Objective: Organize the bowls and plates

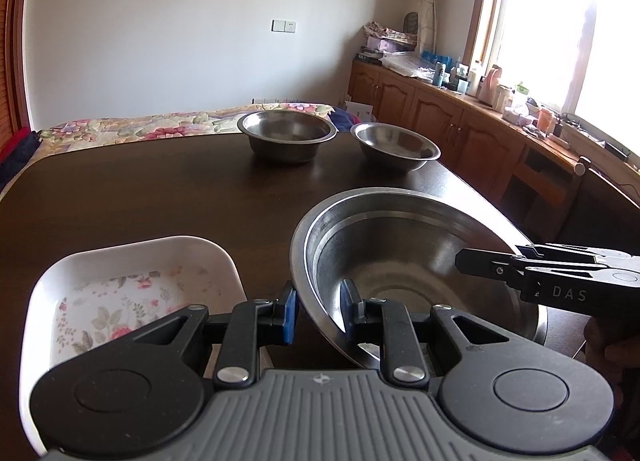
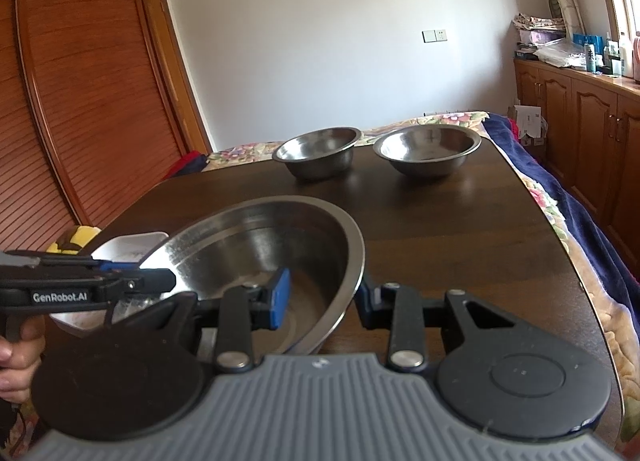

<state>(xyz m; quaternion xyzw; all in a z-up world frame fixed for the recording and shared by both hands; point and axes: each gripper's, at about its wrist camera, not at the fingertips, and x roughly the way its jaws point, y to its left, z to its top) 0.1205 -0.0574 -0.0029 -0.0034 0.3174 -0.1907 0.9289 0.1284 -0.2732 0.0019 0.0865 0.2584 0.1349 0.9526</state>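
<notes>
Right up close, both of my tools are on the same big steel bowl (image 1: 400, 261). One pad of my left tool (image 1: 318, 311) sits outside the near-left rim and the other inside, so it's clamped on that wall. My right tool (image 2: 320, 297) does the same on the opposite side, one blue pad inside the bowl and the other outside the rim, closed on it too. From the left camera the right tool shows up reaching in from the right edge.

That bowl looks tilted, its left side higher, near the front of the dark wooden tabletop (image 1: 160, 189). Whether its base touches the wood I can't tell.

Just left of it sits a white square dish (image 1: 132, 293) with a flower print inside, right beside the bowl's rim.

Way at the back of the tabletop are two smaller steel bowls side by side, upright: a deeper one (image 1: 286, 135) on the left and a shallower one (image 1: 396, 145) on the right, close but not touching. Behind them is a bed with a floral cover (image 1: 120, 127).
</notes>
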